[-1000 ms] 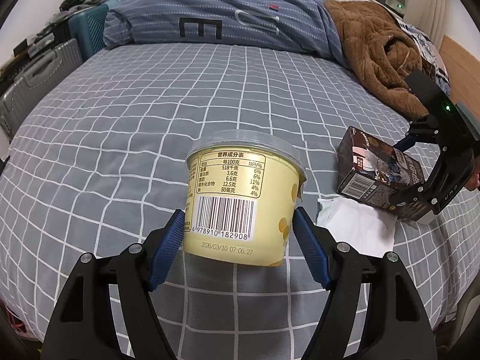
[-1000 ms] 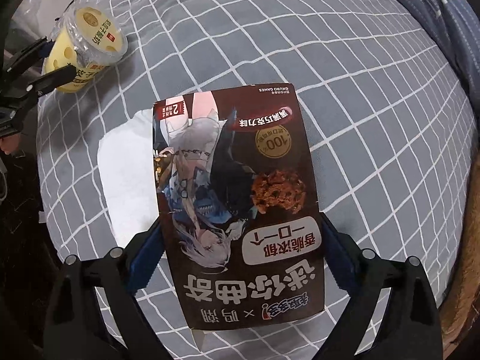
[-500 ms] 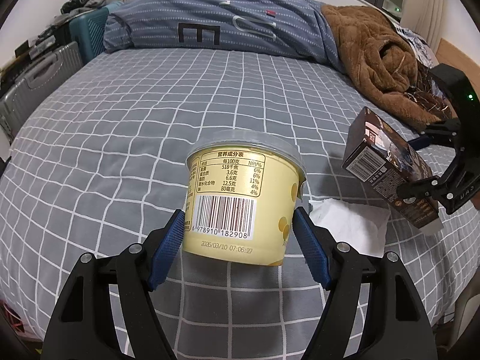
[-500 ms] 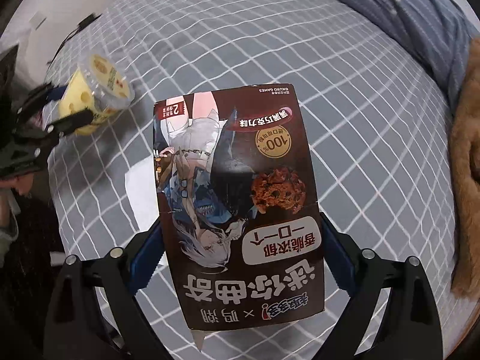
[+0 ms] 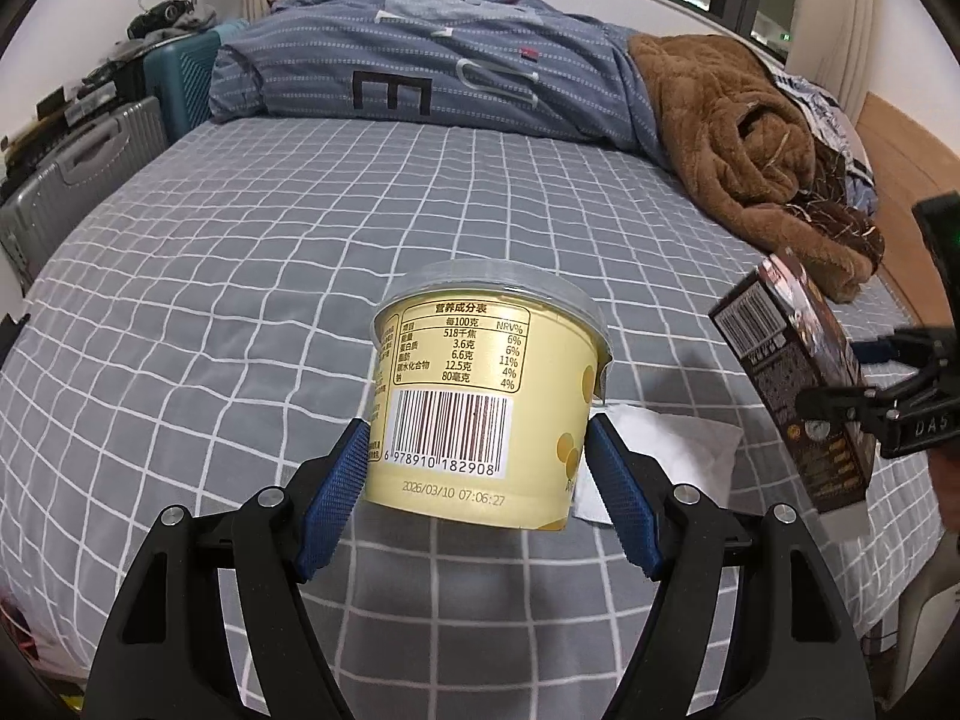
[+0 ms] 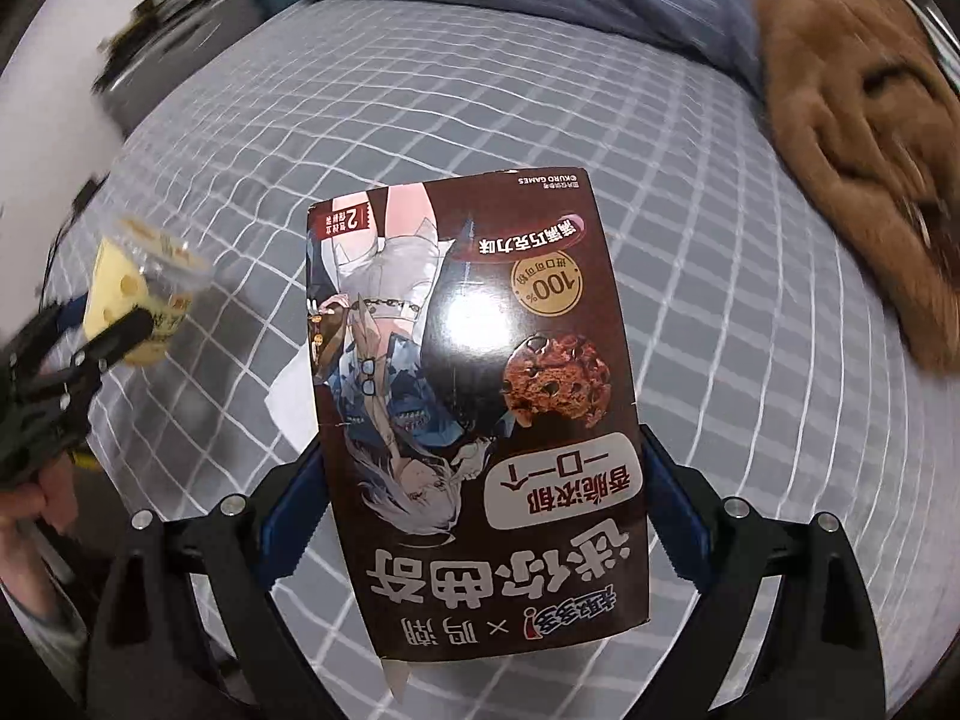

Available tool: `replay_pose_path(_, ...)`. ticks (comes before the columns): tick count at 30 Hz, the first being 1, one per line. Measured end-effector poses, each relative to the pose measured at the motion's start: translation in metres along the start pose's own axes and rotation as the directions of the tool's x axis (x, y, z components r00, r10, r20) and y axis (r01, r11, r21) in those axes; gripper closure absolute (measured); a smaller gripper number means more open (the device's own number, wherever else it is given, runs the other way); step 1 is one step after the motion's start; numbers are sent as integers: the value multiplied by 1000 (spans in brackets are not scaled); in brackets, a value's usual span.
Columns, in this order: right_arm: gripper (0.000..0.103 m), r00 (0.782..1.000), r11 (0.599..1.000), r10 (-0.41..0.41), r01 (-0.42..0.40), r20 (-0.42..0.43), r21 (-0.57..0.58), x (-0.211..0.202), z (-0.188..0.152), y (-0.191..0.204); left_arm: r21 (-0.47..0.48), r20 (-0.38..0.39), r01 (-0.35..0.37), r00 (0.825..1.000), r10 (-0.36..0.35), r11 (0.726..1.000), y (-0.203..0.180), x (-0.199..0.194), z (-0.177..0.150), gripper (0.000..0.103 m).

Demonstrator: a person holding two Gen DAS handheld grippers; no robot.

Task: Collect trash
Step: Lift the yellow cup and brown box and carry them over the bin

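I see left gripper pinching yellow cup, right gripper clamping cookie box; box hides most of the tissue; background motion-blurred.

My right gripper has lifted the cookie box clear of the bed. I rolled it, uncovering the white napkin.

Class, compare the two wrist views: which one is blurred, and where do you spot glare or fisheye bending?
Left wrist view: sharp, the yellow cup label readable; grid lines of the bedsheet bow outward. Right wrist view: background smeared by motion, the cookie box crisp, with a white glare spot at its centre.
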State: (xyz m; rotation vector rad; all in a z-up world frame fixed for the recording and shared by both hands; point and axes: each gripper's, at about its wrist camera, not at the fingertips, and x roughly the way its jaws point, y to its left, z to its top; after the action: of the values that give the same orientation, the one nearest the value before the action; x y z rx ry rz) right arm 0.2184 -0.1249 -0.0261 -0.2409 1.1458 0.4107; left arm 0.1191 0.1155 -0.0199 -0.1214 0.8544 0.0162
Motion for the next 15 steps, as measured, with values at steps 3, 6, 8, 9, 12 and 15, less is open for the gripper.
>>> replay_pose_path(3, 14, 999, 996, -40, 37, 31, 79, -11, -19, 0, 3, 4, 16, 1000, -16, 1000, -7, -7, -4, 32)
replay_pose_path(6, 14, 998, 984, -54, 47, 39, 171, -19, -35, -2, -3, 10, 31, 999, -31, 1000, -11, -16, -10, 32)
replay_pose_path(8, 14, 997, 975, -57, 44, 52, 219, -28, -47, 0, -3, 7, 39, 999, -39, 999, -16, -23, -16, 32)
replay_pose_path(9, 14, 996, 971, -67, 52, 56, 232, -32, -53, 2, 4, 10, 37, 999, -37, 999, -18, -27, -18, 32)
replay_pose_path(12, 14, 991, 962, -109, 86, 77, 258, -46, -68, 12, 6, 13, 33, 999, -33, 999, -23, -42, -24, 32)
replay_pose_path(15, 13, 985, 959, -152, 125, 87, 255, -56, -81, 27, 14, 22, 26, 999, -27, 1000, -28, -58, -31, 32)
